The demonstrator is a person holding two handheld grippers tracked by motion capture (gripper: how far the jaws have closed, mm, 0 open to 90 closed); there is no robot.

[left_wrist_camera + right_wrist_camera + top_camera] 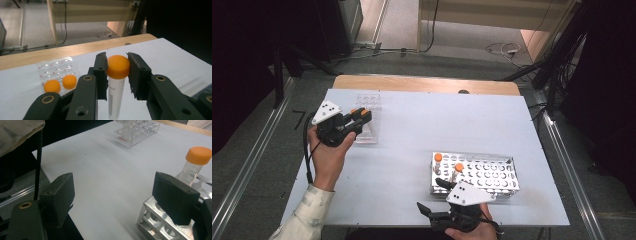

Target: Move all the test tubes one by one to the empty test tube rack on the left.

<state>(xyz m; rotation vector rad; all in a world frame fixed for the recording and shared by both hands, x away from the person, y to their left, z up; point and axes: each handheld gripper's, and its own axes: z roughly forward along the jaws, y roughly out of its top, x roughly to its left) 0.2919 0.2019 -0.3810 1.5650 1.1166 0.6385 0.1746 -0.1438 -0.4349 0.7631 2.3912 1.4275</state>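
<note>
My left gripper (117, 60) is shut on the orange cap of a clear tube (115, 93), which hangs upright between its jaws. In the high view this gripper (363, 117) is at the left, over a clear plastic rack (368, 131). That clear rack (57, 67) holds two more orange-capped tubes (60, 84). My right gripper (116, 191) is open with nothing between its jaws, and it hovers at the table's near edge. Beside it (432, 196) stands a metal rack (484, 174) that holds two orange-capped tubes (448, 162). One of those tubes (196, 161) rises just past the right jaw.
The white table top (422, 130) has a wooden strip along its far edge. A sleeve and a black cable (38, 162) are at the left of the right gripper view. The clear rack (136, 130) lies far across the table there. Dark floor and rails flank the table.
</note>
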